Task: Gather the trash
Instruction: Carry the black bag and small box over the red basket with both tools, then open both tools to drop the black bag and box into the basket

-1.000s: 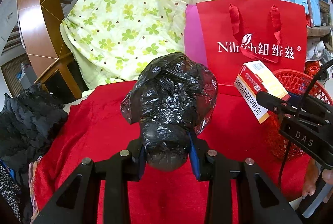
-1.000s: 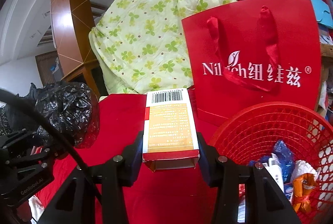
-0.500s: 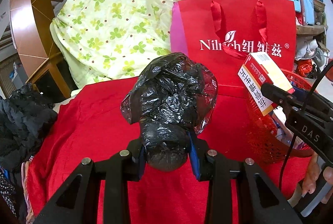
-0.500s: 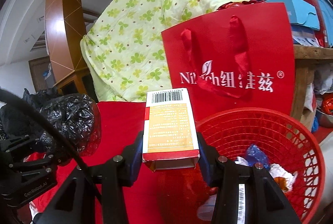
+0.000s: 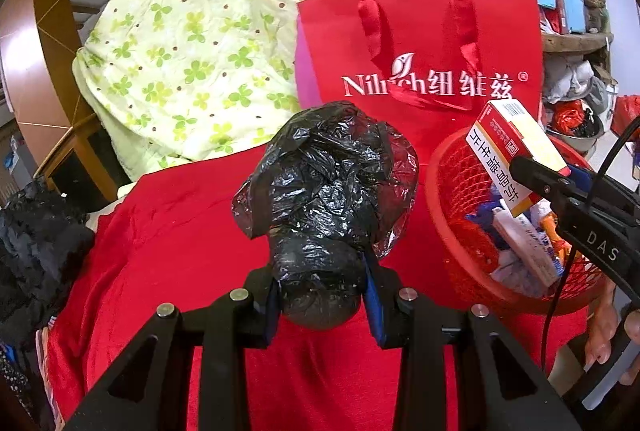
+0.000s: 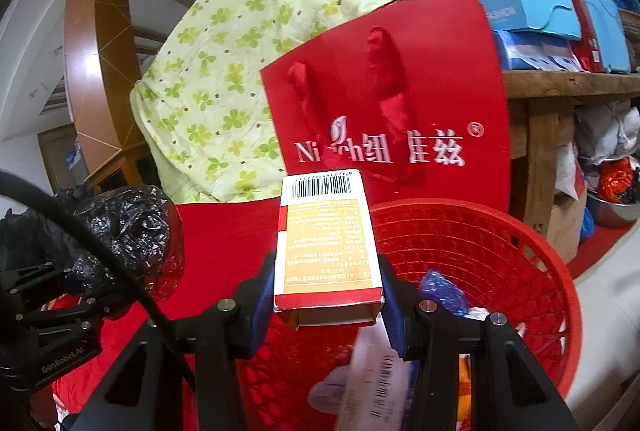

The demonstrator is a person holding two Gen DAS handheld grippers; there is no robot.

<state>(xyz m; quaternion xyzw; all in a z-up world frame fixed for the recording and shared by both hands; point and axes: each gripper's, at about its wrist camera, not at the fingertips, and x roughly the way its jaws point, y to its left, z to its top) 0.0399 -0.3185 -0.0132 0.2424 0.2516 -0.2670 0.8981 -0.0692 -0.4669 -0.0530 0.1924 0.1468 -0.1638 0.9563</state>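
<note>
My left gripper (image 5: pixel 320 299) is shut on a crumpled black plastic bag (image 5: pixel 324 191), held above the red cloth (image 5: pixel 168 239). The bag (image 6: pixel 128 231) also shows at the left of the right wrist view. My right gripper (image 6: pixel 328 299) is shut on a red, white and orange cardboard box (image 6: pixel 326 247) with a barcode on its top end. The box (image 5: pixel 516 159) hangs over the near left rim of the red mesh basket (image 6: pixel 500 243). The basket (image 5: pixel 452 191) holds several pieces of trash, among them a blue wrapper (image 6: pixel 442 291) and white packets (image 5: pixel 524 247).
A red paper gift bag (image 5: pixel 420 43) with white lettering stands behind the basket. A green-flowered quilt (image 5: pixel 208 31) is heaped at the back left. Dark clothing (image 5: pixel 36 239) lies at the left. A wooden shelf (image 6: pixel 568 83) with blue boxes stands to the right. A person's hand (image 5: pixel 608 327) shows at the lower right.
Both grippers have moved to the right with their loads. The basket has come closer and its contents show more; the box now hangs over the basket's rim.
</note>
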